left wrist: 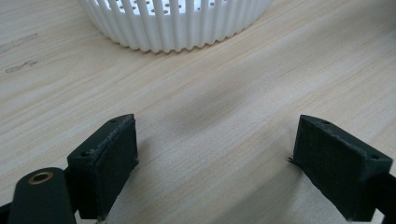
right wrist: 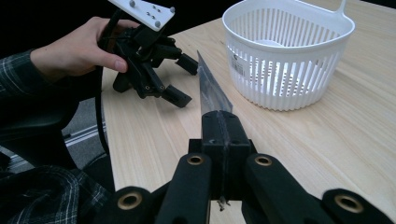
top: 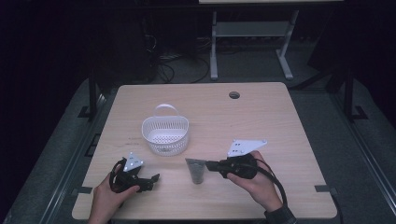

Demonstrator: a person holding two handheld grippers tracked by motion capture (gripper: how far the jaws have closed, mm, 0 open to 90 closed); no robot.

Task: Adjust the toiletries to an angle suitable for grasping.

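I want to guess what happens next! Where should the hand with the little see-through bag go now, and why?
Probably carry the bag up and over to the white basket. The right gripper is shut on the bag's edge, the basket sits just beyond it on the table, and the left gripper is open with nothing in it.

Light wood-grain tabletop [top: 261, 126], rounded corners, round cable hole [top: 234, 95] near far edge (right of centre). White slotted plastic basket [top: 165, 134] with loop handle, upright, left of centre; perforated floor visible inside; small label on outer wall in right gripper view. Beyond tabletop: grey frame legs [top: 252, 42], dark cables [top: 173, 65] on floor.
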